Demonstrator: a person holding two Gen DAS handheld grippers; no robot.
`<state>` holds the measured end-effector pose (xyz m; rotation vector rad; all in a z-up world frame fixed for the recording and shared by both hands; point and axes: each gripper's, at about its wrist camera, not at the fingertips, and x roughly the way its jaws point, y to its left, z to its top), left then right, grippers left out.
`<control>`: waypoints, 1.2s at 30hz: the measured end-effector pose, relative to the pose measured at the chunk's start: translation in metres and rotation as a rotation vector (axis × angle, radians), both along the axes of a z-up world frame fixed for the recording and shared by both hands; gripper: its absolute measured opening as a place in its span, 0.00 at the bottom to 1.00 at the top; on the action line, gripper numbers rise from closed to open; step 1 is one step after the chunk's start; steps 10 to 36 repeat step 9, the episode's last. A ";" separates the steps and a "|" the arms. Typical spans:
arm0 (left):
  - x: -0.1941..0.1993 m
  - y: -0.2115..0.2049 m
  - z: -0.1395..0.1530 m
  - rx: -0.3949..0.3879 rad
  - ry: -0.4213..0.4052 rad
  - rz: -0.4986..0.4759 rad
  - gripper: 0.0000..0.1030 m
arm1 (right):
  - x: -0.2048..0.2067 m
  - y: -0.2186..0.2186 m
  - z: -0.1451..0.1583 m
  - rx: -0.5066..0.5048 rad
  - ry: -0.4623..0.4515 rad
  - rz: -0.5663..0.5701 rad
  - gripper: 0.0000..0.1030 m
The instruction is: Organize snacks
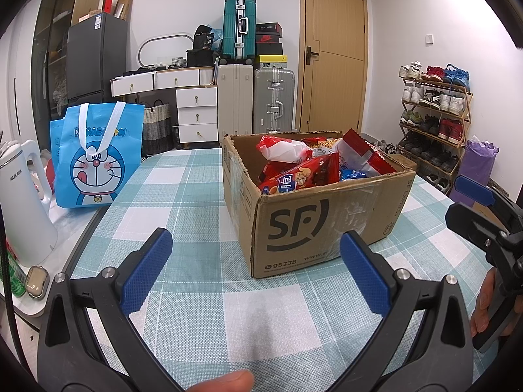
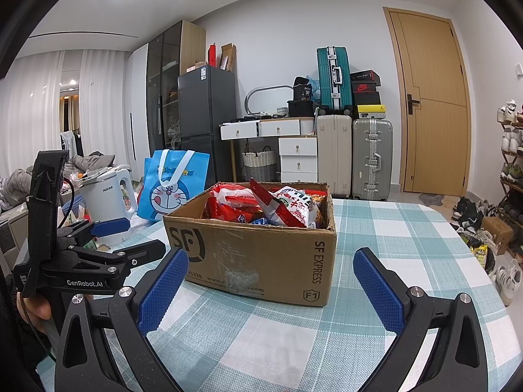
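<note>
Cardboard box holds crinkly snack packets.

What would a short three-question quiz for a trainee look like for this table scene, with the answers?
1. True or false: the cardboard box already has snack packets in it.
2. Which stands on the table beyond the box's left side: A) a blue cartoon bag, B) a suitcase, C) a shoe rack?
3. Fill in: the left gripper and the right gripper are both ____ and hold nothing.

Key
1. True; red and white packets fill it.
2. A, the blue cartoon bag; the suitcases and shoe rack stand on the floor.
3. Open.
</note>
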<state>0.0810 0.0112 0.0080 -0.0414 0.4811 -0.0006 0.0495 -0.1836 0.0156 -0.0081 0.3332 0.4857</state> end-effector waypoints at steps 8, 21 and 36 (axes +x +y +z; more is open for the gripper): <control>0.000 0.000 0.000 -0.001 -0.002 0.000 0.99 | 0.000 -0.001 0.000 -0.002 0.001 0.000 1.00; 0.000 0.000 0.000 -0.002 -0.003 0.000 0.99 | 0.001 -0.001 -0.001 -0.002 0.002 0.000 1.00; 0.000 0.000 0.000 -0.002 -0.003 0.000 0.99 | 0.001 -0.001 -0.001 -0.002 0.002 0.000 1.00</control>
